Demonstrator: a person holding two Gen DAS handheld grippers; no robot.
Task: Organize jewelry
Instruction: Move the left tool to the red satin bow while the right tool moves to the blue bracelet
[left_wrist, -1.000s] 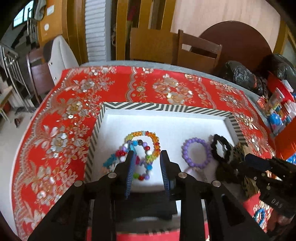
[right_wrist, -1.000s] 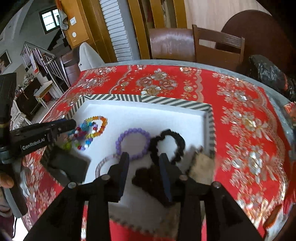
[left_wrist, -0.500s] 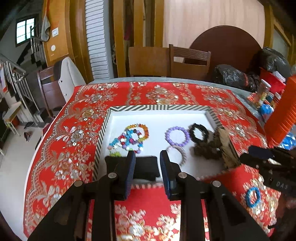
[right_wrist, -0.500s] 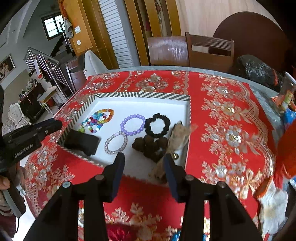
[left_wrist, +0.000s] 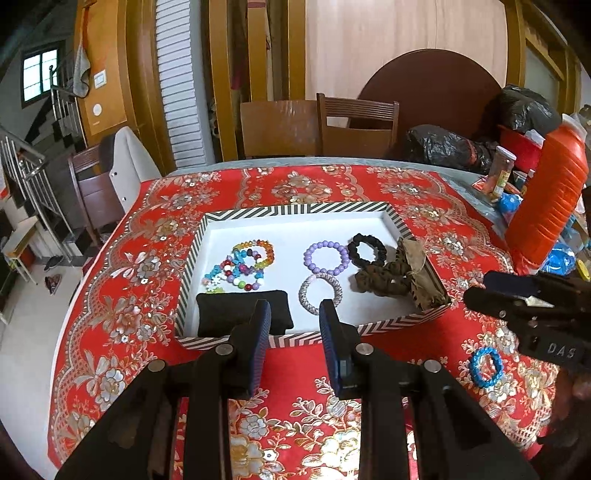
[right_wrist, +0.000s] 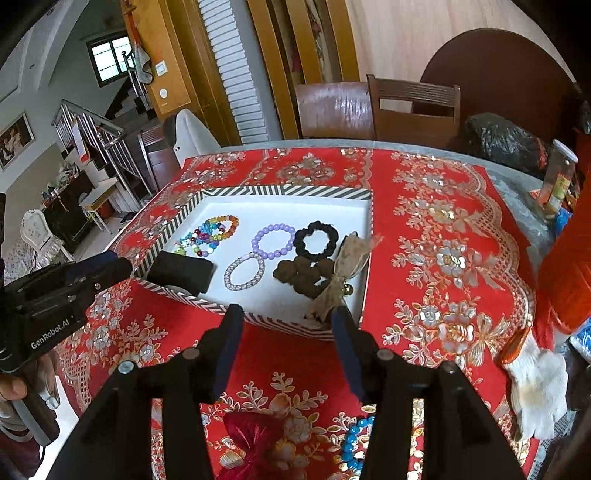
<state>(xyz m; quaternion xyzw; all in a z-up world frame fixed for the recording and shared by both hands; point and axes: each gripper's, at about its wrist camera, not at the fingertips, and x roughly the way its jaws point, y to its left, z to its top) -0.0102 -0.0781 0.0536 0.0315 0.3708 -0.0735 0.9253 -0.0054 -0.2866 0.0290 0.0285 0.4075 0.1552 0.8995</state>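
1. Blue bead bracelet (left_wrist: 487, 367) lies flat on the red surface (left_wrist: 424, 206), outside the striped tray (left_wrist: 295, 212).
2. It sits just under your right gripper (right_wrist: 286, 325), fingers apart, empty.
3. Left gripper (left_wrist: 293, 319), fingers apart, is farther.

My left gripper (left_wrist: 293, 325) hangs with jaws parted above the near rim of the striped-edged white tray (left_wrist: 295, 212) holding beaded bracelets, while a blue beaded bracelet (left_wrist: 486, 367) lies outside on the red floral tablecloth (left_wrist: 122, 295).

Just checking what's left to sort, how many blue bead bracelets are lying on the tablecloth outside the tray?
1. The blue bracelet lies on the red tablecloth, near-right of the striped tray, under the right gripper. Grippers may hide others.
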